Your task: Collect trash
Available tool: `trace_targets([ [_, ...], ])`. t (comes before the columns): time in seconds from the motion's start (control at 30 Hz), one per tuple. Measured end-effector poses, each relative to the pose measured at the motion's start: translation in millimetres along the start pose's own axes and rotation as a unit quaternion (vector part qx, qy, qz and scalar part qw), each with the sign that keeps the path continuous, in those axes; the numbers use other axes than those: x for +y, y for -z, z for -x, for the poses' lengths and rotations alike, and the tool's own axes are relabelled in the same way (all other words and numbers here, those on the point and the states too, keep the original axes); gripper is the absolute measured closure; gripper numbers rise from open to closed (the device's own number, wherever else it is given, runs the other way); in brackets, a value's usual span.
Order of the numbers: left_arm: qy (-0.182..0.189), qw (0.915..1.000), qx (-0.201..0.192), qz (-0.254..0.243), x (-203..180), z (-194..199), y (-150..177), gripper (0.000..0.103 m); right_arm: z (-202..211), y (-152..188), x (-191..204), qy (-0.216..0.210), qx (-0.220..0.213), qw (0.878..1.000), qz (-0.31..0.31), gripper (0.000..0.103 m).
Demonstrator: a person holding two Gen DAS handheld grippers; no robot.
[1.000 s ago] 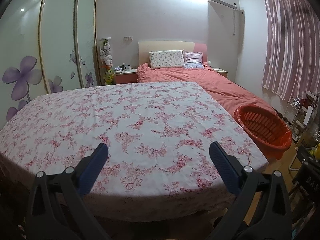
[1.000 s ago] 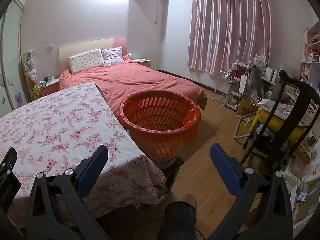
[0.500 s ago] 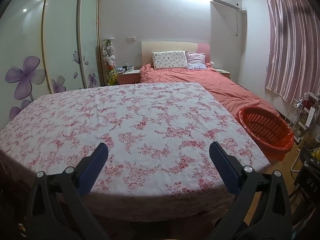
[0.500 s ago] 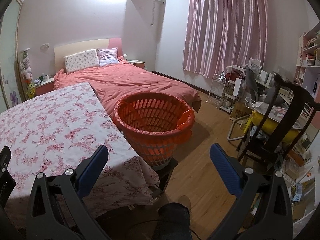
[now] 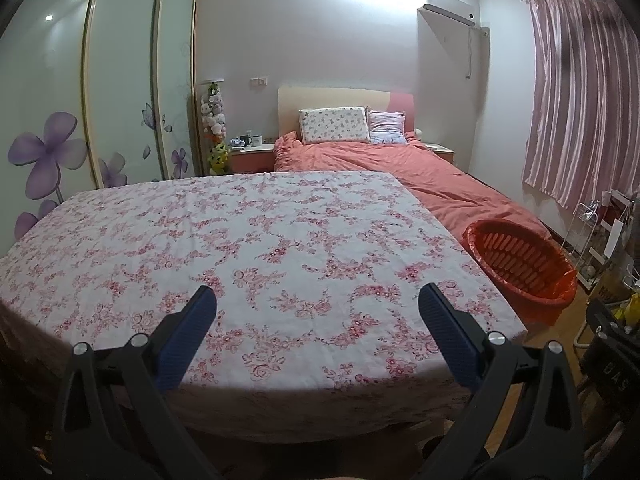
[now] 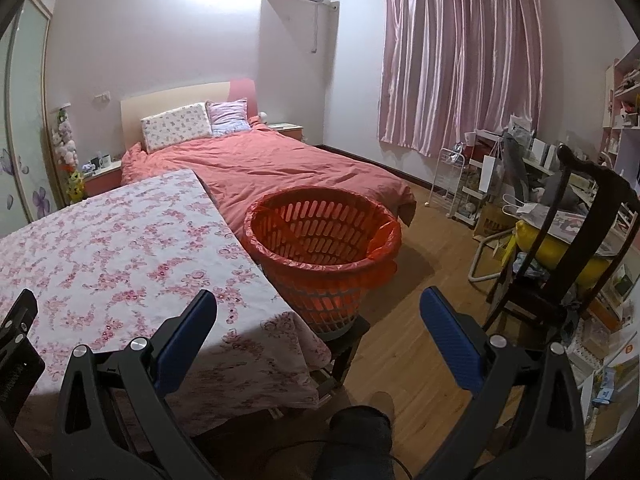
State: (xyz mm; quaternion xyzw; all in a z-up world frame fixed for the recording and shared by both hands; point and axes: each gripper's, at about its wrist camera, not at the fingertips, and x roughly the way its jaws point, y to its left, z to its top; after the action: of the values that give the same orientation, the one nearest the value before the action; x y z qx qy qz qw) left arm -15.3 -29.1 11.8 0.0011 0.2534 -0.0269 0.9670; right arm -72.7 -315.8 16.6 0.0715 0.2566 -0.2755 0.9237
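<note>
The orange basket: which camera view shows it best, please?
The right wrist view: the orange basket stands near the middle, with its whole rim, slotted wall and orange liner visible. The left wrist view shows it only at the right edge, partly hidden behind the table.

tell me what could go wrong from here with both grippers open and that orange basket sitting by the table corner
1. The orange basket stands on a small dark stand right beside the table corner; a sweeping right gripper could tip it.
2. The loose red liner bunches at the rim and might slip in.
3. No trash shows on the floral cloth, so the left gripper may close on fabric.
</note>
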Motion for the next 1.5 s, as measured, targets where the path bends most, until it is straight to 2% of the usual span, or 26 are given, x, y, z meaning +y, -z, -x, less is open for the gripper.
trace_targets([
  [1.5, 0.004, 1.0, -0.007, 0.003, 1.4, 7.0, -3.0, 0.004, 2.6, -2.3, 3.4, -0.007, 0.001, 1.0, 0.0, 0.002],
])
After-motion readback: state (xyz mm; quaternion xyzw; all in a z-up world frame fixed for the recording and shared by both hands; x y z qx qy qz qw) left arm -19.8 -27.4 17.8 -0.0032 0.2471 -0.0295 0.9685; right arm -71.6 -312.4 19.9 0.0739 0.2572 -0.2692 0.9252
